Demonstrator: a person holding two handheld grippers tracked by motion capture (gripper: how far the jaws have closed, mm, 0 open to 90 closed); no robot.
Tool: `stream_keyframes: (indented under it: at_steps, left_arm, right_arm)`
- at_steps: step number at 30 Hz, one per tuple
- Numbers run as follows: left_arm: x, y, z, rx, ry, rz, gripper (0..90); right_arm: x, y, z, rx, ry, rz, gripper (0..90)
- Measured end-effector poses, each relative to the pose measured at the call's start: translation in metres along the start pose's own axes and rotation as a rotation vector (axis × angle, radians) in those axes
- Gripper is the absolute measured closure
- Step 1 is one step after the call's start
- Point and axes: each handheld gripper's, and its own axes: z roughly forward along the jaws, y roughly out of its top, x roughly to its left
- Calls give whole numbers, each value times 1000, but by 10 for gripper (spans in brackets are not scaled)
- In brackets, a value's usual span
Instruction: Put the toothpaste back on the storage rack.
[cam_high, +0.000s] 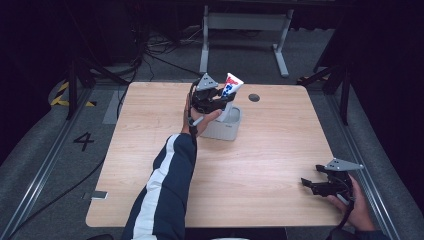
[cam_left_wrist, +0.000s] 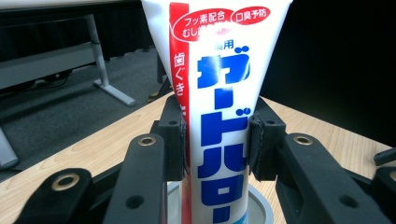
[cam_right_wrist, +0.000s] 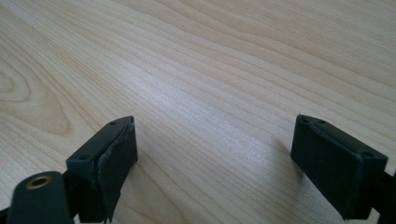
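A white toothpaste tube (cam_high: 231, 85) with red and blue print stands upright, its lower end inside a grey-white cup (cam_high: 226, 126) at the back middle of the table. My left gripper (cam_high: 216, 98) is shut on the tube. In the left gripper view both pads (cam_left_wrist: 176, 140) press the tube (cam_left_wrist: 219, 102) from either side, and the cup's rim (cam_left_wrist: 261, 205) shows below. My right gripper (cam_high: 311, 185) rests low near the table's front right corner, open. In the right gripper view its jaws (cam_right_wrist: 215, 158) stand wide apart over bare wood with nothing between them.
The wooden table (cam_high: 260, 165) has a small dark round hole (cam_high: 254, 97) to the right of the cup. A white table frame (cam_high: 245, 30) and cables lie on the floor behind. Rails run along both sides of the table.
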Motion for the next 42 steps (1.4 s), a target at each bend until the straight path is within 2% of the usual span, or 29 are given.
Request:
stream_keyframes:
  at_steps: [9, 10, 15, 22, 24, 26, 36, 42]
  left_arm:
    - [3, -2, 7, -5, 15, 4, 648]
    - [3, -2, 8, -7, 17, -5, 648]
    - [5, -6, 11, 3, 44, -4, 647]
    - [4, -15, 13, 13, 45, -9, 645]
    - [4, -17, 12, 23, 48, 3, 644]
    - [3, -18, 11, 24, 44, -8, 643]
    - [-6, -20, 5, 68, 51, 55, 638]
    - [-7, -24, 5, 96, 62, 60, 636]
  right_arm:
    - [0, 0, 0, 0, 0, -1, 150]
    - [0, 0, 0, 0, 0, 0, 150]
    - [0, 0, 0, 0, 0, 0, 150]
    - [0, 0, 0, 0, 0, 0, 150]
    - [0, 0, 0, 0, 0, 0, 150]
    - [0, 0, 0, 0, 0, 0, 150]
    - [0, 0, 0, 0, 0, 0, 150]
    - [0, 0, 0, 1, 0, 2, 150]
